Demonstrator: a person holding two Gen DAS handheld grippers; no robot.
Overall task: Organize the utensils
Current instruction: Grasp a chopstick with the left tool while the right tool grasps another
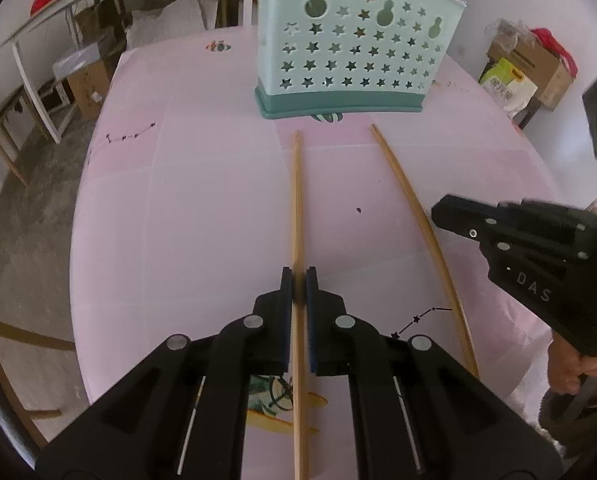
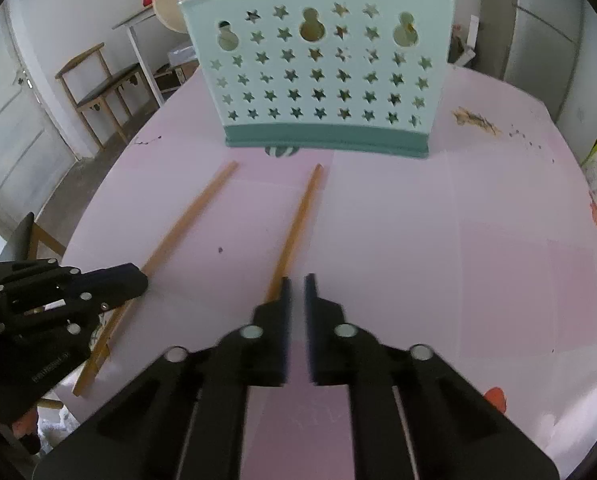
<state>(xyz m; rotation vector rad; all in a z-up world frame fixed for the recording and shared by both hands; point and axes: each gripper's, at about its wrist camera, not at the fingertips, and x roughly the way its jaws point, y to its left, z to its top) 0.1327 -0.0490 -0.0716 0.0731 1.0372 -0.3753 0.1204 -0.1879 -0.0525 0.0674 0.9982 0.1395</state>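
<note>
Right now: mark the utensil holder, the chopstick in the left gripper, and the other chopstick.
utensil holder [image 2: 318, 80], right wrist view, perforated front wall.
clamped chopstick [image 1: 297, 200], left wrist view, shaft ahead of the pads.
other chopstick [image 1: 414, 200], left wrist view, mid shaft.

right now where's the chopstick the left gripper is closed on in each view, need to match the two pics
Left wrist view: the held chopstick runs straight up the centre, pinched in the left gripper.
Right wrist view: it lies at lower left, slanting up toward the middle, its near part behind the left gripper.
Shared landmark: the teal star-cut utensil holder stands beyond both chopsticks' far tips.
</note>
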